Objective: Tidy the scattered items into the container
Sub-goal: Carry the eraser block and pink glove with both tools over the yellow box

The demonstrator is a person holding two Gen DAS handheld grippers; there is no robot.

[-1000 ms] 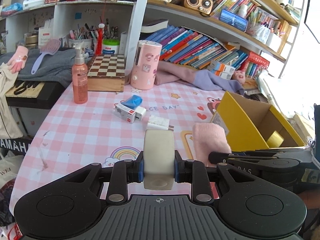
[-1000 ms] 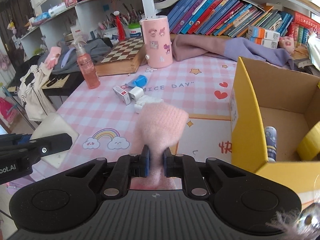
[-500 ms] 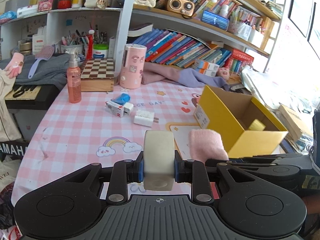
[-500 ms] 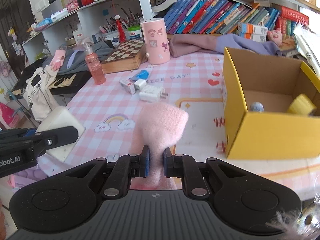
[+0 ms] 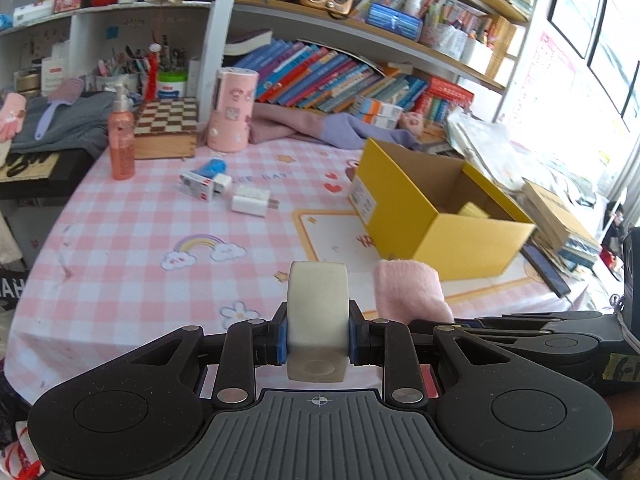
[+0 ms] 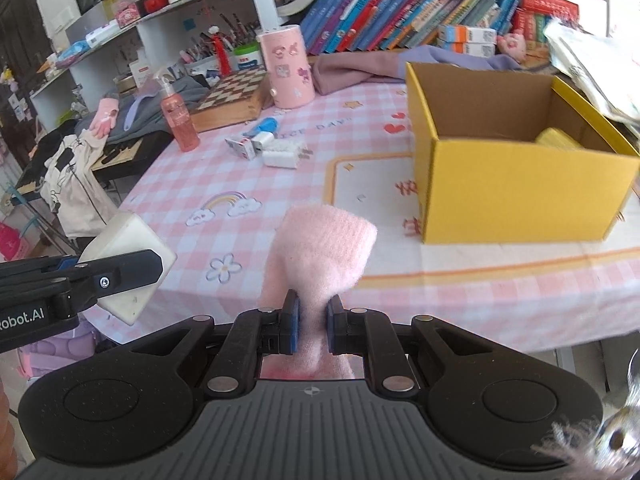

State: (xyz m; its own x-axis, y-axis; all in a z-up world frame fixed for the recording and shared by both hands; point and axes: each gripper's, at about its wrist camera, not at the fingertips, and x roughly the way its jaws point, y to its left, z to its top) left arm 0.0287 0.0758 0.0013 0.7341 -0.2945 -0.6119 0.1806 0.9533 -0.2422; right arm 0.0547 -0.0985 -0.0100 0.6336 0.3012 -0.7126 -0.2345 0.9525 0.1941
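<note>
Left tongs clamped on off-white rounded block; right tongs pinching fluffy pink sock; yellow box near

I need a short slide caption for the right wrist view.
Right gripper clamps a pink sock before the yellow box.

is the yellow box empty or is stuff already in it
Not empty. The yellow box is open at the top, and a yellow item lies inside at its far right corner; the rest of the floor is hidden.
</note>
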